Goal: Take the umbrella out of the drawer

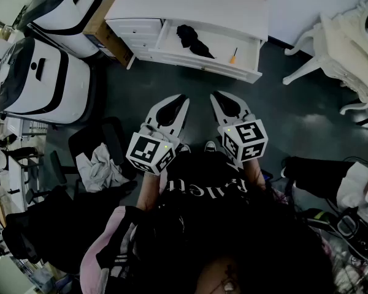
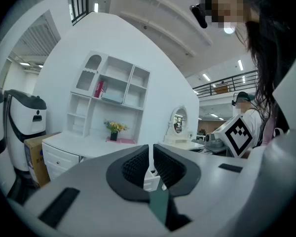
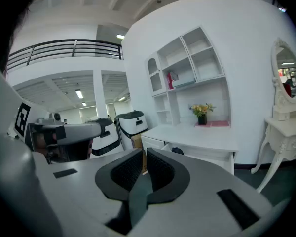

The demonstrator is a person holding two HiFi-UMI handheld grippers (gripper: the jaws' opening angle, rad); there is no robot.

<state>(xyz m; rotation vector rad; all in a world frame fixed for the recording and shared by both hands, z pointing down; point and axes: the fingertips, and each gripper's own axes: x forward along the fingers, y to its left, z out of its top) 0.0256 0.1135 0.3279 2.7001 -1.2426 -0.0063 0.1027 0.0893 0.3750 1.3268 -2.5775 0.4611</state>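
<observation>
You are holding left gripper point(image 1: 183, 100) and right gripper point(image 1: 216, 97) closed, empty, short of the open white drawer point(image 1: 248, 46); open one early, aiming at the black folded umbrella point(image 1: 193, 40).

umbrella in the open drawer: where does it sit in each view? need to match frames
Head view: umbrella, black, in the left half of the open drawer, top centre.
Left gripper view: not visible; the drawer is mostly behind the left hand-held gripper.
Right gripper view: small dark shape, just right of the jaws.
Shared landmark: white desk.
</observation>
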